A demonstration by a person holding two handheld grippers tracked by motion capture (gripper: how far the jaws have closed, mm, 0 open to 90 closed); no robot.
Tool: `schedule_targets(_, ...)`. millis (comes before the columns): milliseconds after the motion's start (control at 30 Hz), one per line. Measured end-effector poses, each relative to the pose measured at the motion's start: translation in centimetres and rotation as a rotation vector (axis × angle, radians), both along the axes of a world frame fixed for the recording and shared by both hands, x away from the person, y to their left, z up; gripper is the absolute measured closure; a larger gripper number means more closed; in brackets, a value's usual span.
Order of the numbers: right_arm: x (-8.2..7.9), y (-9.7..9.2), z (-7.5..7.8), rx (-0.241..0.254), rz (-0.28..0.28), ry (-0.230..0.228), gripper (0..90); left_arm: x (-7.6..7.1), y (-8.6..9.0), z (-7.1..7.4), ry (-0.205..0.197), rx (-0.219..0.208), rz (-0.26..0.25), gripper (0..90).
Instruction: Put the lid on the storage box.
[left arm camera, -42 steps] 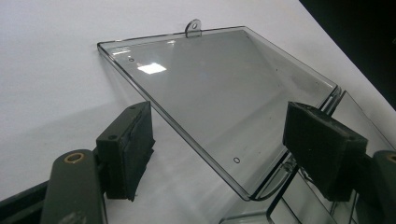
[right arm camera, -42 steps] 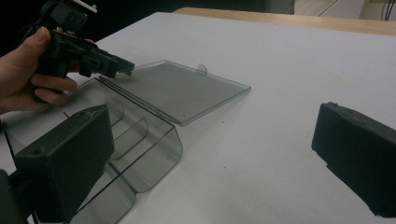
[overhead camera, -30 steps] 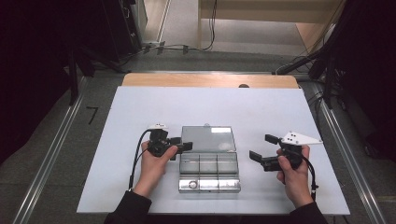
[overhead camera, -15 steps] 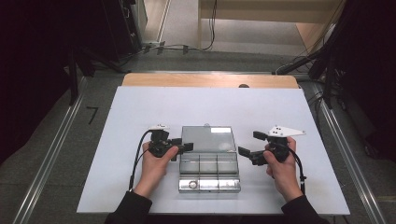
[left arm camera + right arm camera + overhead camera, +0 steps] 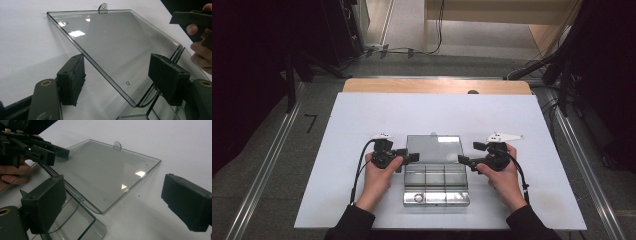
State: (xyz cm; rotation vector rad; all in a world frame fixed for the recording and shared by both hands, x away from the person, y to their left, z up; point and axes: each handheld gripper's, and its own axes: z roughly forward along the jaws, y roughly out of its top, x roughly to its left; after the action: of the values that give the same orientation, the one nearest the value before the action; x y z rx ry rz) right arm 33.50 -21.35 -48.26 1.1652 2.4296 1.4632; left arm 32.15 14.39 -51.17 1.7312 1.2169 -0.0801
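Clear box (image 5: 435,170) lid flat open, between left tool (image 5: 404,161) and right tool (image 5: 468,156), both jaws apart

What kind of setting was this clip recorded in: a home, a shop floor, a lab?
Most likely a lab or a data-collection workspace. A white table stands between metal floor rails, cables run across the bare floor behind it, and dark stands or equipment flank both sides. On the table lies just a clear plastic compartment box, its lid open.

Your left claw (image 5: 408,159) and right claw (image 5: 466,160) point inward at each other, jaws spread apart on both. Your hands grip them from behind, forearms angled in from below.
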Motion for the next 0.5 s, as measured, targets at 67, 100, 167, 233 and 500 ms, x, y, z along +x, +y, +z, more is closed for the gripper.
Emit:
schedule_targets(67,0.2,0.1,-0.2,0.008,-0.014,0.014,7.7,0.0,0.0,0.0,0.001,-0.001,-0.001,29.1)
schedule_targets(100,0.3,0.1,-0.4,0.008,-0.018,0.022,9.2,0.0,0.0,0.0,0.002,-0.002,-0.001,29.2)
schedule_targets(167,0.6,0.3,-0.6,0.008,-0.034,0.044,12.0,0.0,-0.1,-0.1,0.005,-0.005,0.000,29.4)
schedule_targets(233,0.8,0.4,-0.8,0.011,-0.048,0.065,14.3,0.1,-0.1,-0.1,0.006,-0.007,-0.001,29.7)
schedule_targets(500,1.1,1.3,-1.7,-0.004,-0.072,0.136,21.5,0.1,-0.1,-0.1,0.009,-0.012,-0.003,30.7)
